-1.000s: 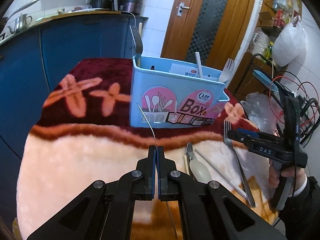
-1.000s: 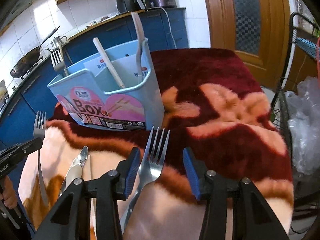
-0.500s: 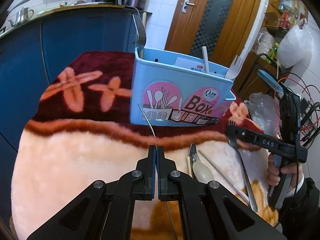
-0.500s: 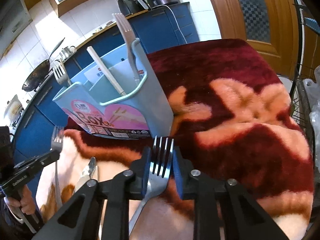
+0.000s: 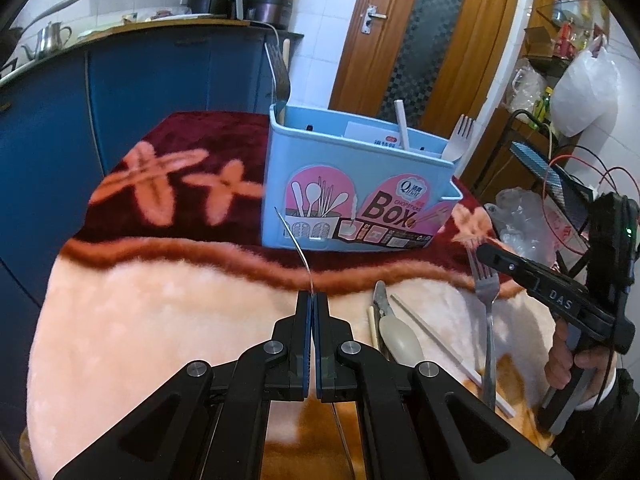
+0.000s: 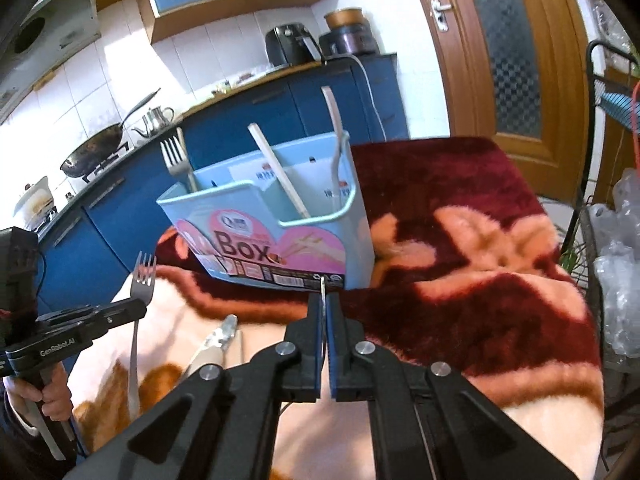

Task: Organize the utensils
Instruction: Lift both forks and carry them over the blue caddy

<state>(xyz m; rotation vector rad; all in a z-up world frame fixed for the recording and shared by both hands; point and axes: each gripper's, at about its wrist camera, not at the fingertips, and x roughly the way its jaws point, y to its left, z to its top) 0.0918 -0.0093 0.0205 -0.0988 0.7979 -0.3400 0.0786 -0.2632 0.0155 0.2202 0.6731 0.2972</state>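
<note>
A light blue utensil box (image 5: 356, 196) stands on the blanket-covered table; it holds a fork (image 5: 458, 140), a chopstick (image 5: 401, 126) and a dark utensil (image 5: 280, 76). It also shows in the right wrist view (image 6: 280, 232). My left gripper (image 5: 312, 300) is shut on a metal fork, seen edge-on (image 5: 294, 240); the right wrist view shows that fork (image 6: 140, 292) upright in the left gripper (image 6: 132, 312). My right gripper (image 6: 324, 304) is shut on another fork, seen edge-on (image 6: 322, 284); the left wrist view shows this fork (image 5: 488, 320) held by the right gripper (image 5: 486, 258).
A spoon (image 5: 400, 340), a small metal tool (image 5: 382, 300) and chopsticks (image 5: 436, 340) lie on the peach and maroon blanket (image 5: 160, 320) in front of the box. Blue kitchen cabinets (image 5: 120, 100) stand behind. A wire rack with bags (image 6: 616, 260) is at the right.
My right gripper shut on the fork on the blanket and lifted it, turning it edge-on. My left gripper kept its fork and moved closer to the box.
</note>
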